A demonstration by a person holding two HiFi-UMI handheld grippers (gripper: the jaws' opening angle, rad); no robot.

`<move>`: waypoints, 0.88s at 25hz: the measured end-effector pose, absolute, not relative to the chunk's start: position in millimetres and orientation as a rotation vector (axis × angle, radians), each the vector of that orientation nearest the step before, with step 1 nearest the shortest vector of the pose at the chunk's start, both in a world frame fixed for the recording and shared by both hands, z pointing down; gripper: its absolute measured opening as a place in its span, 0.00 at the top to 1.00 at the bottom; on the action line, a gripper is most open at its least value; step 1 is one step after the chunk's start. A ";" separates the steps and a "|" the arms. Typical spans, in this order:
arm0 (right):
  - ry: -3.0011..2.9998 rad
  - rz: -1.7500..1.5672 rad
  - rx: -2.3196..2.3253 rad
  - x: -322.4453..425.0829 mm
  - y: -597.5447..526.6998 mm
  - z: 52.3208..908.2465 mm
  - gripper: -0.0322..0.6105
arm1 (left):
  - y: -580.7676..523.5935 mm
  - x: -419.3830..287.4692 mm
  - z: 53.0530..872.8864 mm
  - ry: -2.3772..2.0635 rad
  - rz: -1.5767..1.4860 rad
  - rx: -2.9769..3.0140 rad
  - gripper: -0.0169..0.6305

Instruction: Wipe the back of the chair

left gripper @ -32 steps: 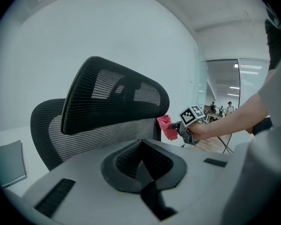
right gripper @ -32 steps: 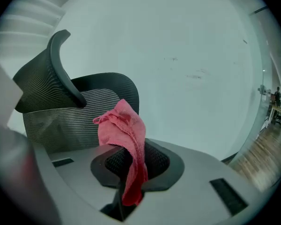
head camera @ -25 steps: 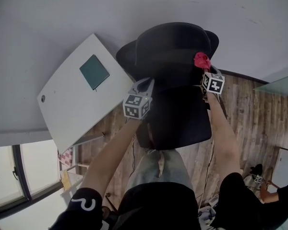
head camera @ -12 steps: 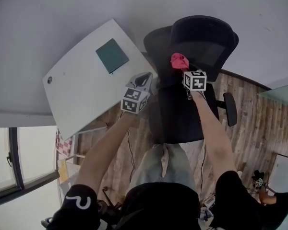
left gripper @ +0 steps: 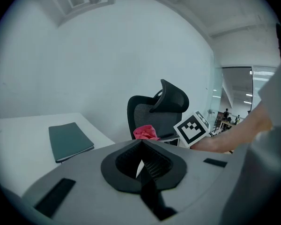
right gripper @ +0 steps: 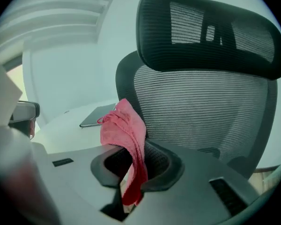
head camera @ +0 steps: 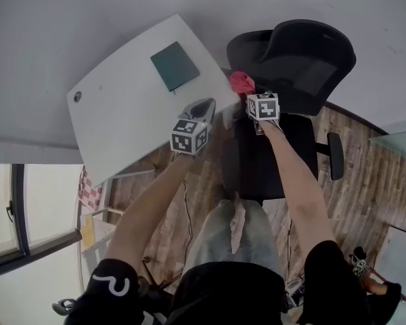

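Room: I see a white wall (head camera: pixel 88 19) and a wooden floor (head camera: pixel 365 175).
Counter: the white counter (head camera: pixel 122 107) stands to the left of the chair, and a dark green notebook (head camera: pixel 174 66) lies flat on it.
Chair: the black chair (head camera: pixel 304 59) has a mesh back and a headrest, and it faces me.
Left fingers: the fingers (left gripper: pixel 157 162) of the left gripper (head camera: pixel 201 108) are pressed together, with nothing between them.
Right fingers: the right gripper (head camera: pixel 249 93) pinches a pink cloth (head camera: pixel 241 81), which stands up out of its fingers (right gripper: pixel 159 161).
Cloth place: it is close in front of the left edge of the mesh back. I cannot tell if it touches.
Arms: both forearms reach forward. The left gripper is over the counter's near corner, and the right one is above the seat, pointing at the back.
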State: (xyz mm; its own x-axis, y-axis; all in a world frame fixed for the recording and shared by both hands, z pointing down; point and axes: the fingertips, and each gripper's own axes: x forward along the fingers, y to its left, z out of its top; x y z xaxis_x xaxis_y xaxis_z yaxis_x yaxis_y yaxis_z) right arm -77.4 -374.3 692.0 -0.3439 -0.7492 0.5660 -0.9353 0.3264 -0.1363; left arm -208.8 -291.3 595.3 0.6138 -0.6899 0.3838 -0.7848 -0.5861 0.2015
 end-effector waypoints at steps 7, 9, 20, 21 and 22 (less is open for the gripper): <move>-2.219 0.655 1.463 -80.1 -387.6 707.6 0.84 | -298.5 -200.3 615.6 -1.219 0.385 2.456 0.94; -2.226 0.661 1.459 -76.1 -391.8 711.0 0.84 | -302.6 -194.3 617.0 -1.236 0.372 2.443 0.94; -2.209 0.614 1.489 -8.9 -402.8 713.6 0.84 | -314.2 -147.4 621.2 -1.295 0.310 2.373 0.94; -2.208 0.615 1.496 -1.0 -403.6 713.0 0.84 | -315.1 -141.0 621.9 -1.291 0.314 2.374 0.94; -2.206 0.617 1.505 7.3 -404.6 712.4 0.84 | -316.1 -133.9 622.7 -1.286 0.318 2.377 0.94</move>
State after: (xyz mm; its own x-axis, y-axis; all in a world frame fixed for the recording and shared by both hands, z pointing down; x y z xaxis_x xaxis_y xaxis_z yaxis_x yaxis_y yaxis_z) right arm 7.3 -404.6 712.4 -0.3415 -0.7611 0.5515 -0.9367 0.3236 -0.1336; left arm -133.9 -316.1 622.7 0.5466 -0.7422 0.3878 -0.8374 -0.4856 0.2509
